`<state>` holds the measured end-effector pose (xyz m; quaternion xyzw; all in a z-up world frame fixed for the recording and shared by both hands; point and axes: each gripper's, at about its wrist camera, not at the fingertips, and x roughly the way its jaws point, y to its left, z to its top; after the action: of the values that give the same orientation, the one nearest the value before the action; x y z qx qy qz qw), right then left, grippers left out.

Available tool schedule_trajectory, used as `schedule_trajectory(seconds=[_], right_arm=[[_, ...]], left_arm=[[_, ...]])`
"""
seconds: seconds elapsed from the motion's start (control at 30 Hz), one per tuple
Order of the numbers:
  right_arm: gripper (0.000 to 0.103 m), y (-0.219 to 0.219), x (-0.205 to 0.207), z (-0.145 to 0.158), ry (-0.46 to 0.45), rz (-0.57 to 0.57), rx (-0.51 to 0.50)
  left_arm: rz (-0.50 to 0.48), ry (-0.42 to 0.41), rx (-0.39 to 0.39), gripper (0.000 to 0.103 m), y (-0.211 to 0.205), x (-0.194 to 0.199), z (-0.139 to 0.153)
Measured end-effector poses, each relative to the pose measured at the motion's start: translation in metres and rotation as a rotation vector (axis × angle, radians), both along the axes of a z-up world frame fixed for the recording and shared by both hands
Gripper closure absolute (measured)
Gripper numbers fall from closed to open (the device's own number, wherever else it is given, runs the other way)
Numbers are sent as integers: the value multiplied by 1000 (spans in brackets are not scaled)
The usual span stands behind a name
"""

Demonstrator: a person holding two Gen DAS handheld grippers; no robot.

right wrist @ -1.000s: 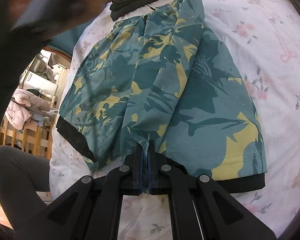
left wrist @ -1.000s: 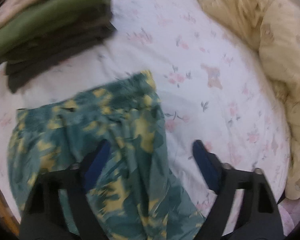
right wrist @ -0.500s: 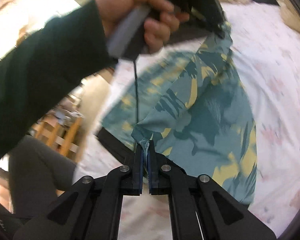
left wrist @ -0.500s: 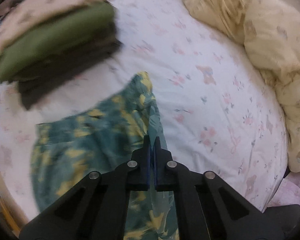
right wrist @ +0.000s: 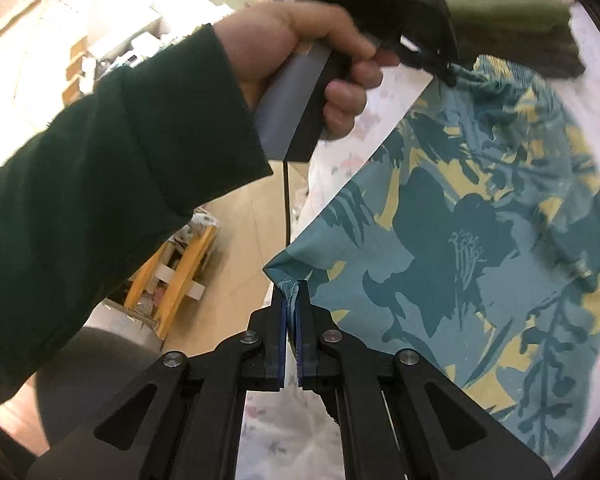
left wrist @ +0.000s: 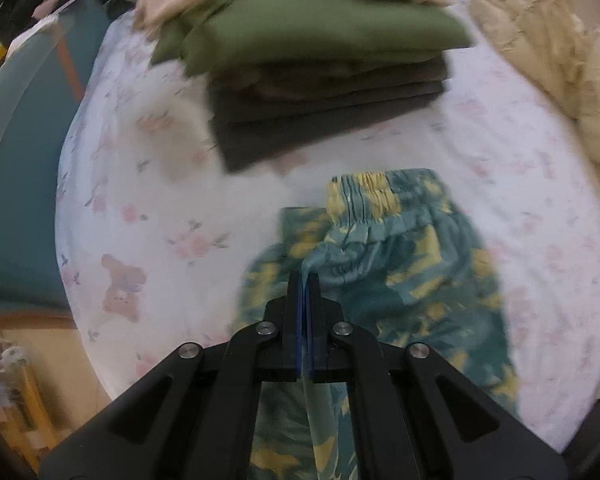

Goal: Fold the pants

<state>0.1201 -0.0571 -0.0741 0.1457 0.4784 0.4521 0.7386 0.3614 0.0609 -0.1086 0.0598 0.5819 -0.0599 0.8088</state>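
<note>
The pants are teal shorts (left wrist: 400,264) with a yellow leaf print, lying partly lifted on the flowered bed sheet (left wrist: 148,200). In the left wrist view my left gripper (left wrist: 304,280) is shut on a fold of the fabric just below the gathered waistband (left wrist: 364,192). My right gripper (right wrist: 292,288) is shut on the hem corner of the shorts (right wrist: 460,240) and holds it up off the bed. In the right wrist view the left gripper (right wrist: 448,76) pinches the waistband end, held by a hand (right wrist: 320,48) in a dark green sleeve.
A stack of folded clothes (left wrist: 320,60), olive green over dark grey with a pink piece on top, sits just beyond the shorts. A cream quilt (left wrist: 552,64) is bunched at the right. The bed edge, a teal panel (left wrist: 16,184) and wooden furniture (right wrist: 180,268) lie at left.
The left gripper went from open to shut on the waistband fabric. Both grippers lifted the shorts and carried them across, so half of the shorts now folds over the other.
</note>
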Motion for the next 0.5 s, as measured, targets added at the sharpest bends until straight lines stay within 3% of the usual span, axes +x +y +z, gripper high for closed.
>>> schedule_trajectory(seconds=[0.17,0.23,0.27,0.3,0.37,0.5], right_arm=[[100,22,5,-13,21,6,-39],[100,26,5,-15,18,12,-70],[100,29,5,-14,20,10,-80],[100,33,5,-13,22,9,-90],[100,39,5,-9,12,12,-107],[100,63,5,-2,2,31,-135]], left_arm=[[53,21,23,99,30,1,-33],[68,9,-33,98,40,-3,-34],[79,4,-57,90,46,-6,-32],[97,1,-73,64,55,-11,-26],[113,-27,-89,39,73,-26,-11],[58,-53,-97,39,104,-69,24]])
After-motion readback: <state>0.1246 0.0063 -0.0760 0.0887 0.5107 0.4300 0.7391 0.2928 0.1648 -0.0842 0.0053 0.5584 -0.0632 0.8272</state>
